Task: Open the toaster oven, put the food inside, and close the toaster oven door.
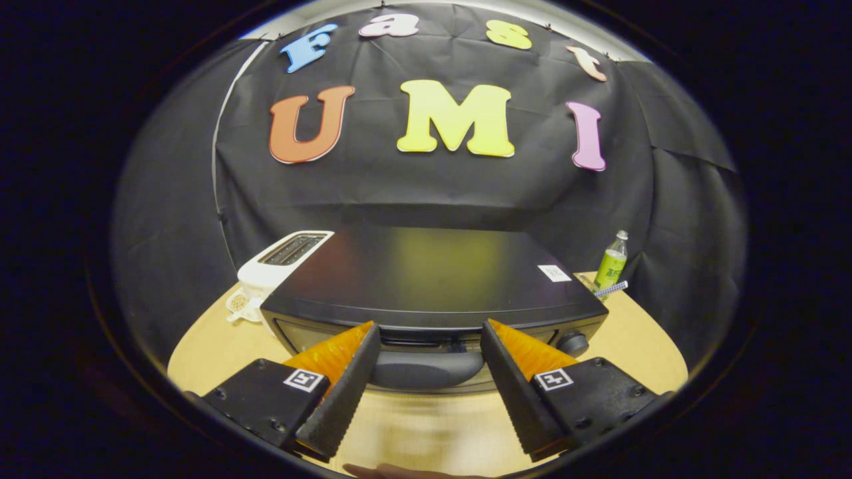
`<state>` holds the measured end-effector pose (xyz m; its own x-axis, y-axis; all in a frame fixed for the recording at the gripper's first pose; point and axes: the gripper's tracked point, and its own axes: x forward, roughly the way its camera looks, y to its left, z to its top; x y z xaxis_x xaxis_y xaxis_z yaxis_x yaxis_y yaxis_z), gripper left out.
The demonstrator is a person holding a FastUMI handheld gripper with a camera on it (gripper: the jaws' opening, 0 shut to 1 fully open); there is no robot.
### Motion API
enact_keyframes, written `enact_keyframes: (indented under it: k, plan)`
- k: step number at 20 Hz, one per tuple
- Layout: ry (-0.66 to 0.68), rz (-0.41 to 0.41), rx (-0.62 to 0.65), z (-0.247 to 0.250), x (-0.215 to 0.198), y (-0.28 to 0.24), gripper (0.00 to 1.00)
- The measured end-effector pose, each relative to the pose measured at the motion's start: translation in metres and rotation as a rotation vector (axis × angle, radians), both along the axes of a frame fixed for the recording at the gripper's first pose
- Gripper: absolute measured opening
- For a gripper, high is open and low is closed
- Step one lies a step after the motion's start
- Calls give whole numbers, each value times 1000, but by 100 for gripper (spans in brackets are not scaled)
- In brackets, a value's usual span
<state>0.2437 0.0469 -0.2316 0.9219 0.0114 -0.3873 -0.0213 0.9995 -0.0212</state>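
White plastic comes first, off to my left: a slot toaster stands on the wooden table just beside the oven's far left corner, with something small and pale at its foot that I cannot make out. Then the oven itself, a black box seen from above, its broad top sheened by the light and marked by a small white sticker near its right edge. Its door is shut, and the grey handle runs across the top of the door, just ahead of my fingers and between their tips. My gripper is spread wide and holds nothing; the left fingertip and the right one flank the handle near its ends without pressing on it. A round knob sits on the oven's front beyond my right finger. Further right, on the table's far edge, a green bottle stands upright with a thin stick-like thing lying at its base. I see no food from here. I judge this to be the first step, the opening, with nothing of the task yet done. Next I would have to drop a little and hook or pinch the handle, then draw it toward me and down so the door swings on its bottom hinge; pulling off-centre could drag the whole oven along the table instead of opening it.
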Motion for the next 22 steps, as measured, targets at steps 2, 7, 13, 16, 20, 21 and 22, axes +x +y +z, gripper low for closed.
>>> enact_keyframes:
  k: [2,7,13,16,20,21,22]
  plan:
    - [-5,-8,18,-1,-7,0,100]
    - [-10,15,-1,-15,-45,-1,100]
    - [-2,15,14,-43,-84,-4,100]
    - [1,12,12,-62,-101,-6,100]
    - [-26,24,-15,-84,-117,-6,100]
    - [-35,21,-12,-89,-120,-7,100]
    - [-32,22,-16,-97,-123,-7,100]
